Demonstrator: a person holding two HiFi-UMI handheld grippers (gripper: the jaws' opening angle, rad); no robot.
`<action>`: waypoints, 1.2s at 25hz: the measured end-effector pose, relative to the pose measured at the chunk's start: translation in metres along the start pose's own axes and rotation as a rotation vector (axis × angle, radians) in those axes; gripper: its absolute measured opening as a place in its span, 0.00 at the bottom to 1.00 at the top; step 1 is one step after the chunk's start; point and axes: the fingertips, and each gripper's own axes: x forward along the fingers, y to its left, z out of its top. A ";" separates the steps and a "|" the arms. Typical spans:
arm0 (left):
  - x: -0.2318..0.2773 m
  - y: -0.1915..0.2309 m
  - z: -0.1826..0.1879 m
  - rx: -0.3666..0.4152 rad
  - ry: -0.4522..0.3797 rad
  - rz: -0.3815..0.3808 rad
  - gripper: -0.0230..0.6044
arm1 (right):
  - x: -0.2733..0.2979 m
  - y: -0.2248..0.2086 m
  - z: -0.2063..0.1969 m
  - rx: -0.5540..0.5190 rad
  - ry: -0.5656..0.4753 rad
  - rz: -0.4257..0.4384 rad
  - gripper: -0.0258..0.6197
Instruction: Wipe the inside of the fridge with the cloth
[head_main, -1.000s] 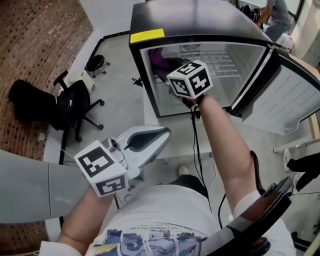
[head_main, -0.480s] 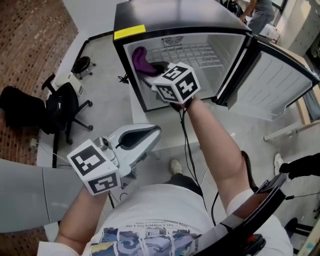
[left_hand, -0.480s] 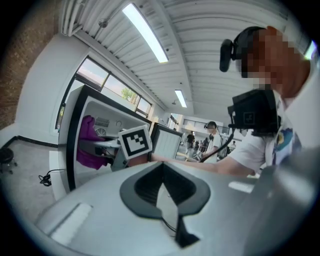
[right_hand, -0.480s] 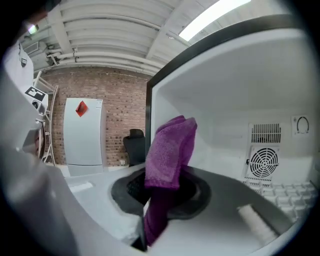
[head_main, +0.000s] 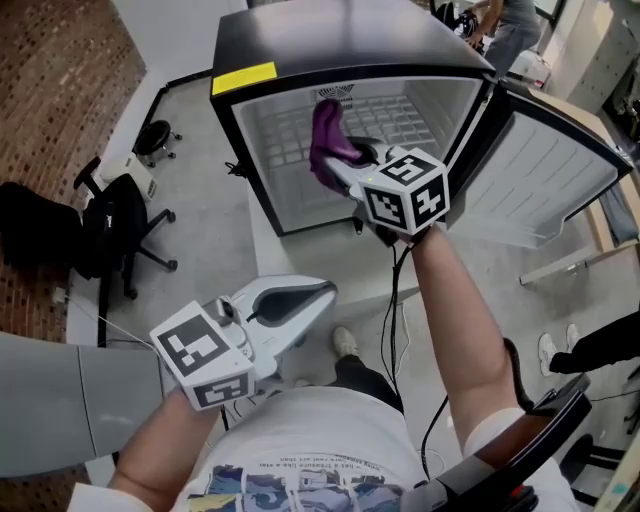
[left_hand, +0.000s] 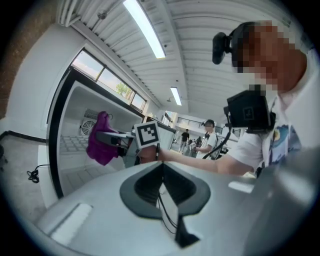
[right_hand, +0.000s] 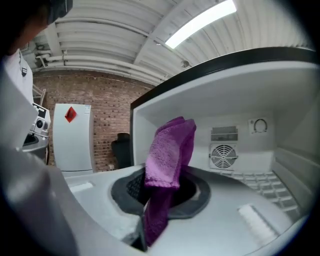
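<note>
Purple cloth (head_main: 324, 140), likely soft, light and floppy, hangs at the open fridge (head_main: 245, 75) mouth, upper centre, with right hand-held gripper (head_main: 345, 160) clenched on its bunched middle, a sensible hold; left hand-held gripper (head_main: 318, 292) closed, empty, lower left.

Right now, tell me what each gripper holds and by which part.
The right gripper pinches the purple cloth near its middle, one folded end above the jaws, a tail below. The left gripper is shut on nothing.
</note>
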 end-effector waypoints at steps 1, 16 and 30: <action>0.003 -0.001 0.000 -0.008 0.001 -0.009 0.05 | -0.007 -0.014 0.000 0.001 0.002 -0.038 0.12; 0.045 0.026 0.019 -0.033 -0.034 -0.018 0.05 | -0.029 -0.197 0.011 -0.139 0.125 -0.527 0.12; 0.055 0.044 0.027 -0.046 -0.051 0.049 0.05 | 0.011 -0.227 -0.020 -0.108 0.281 -0.554 0.12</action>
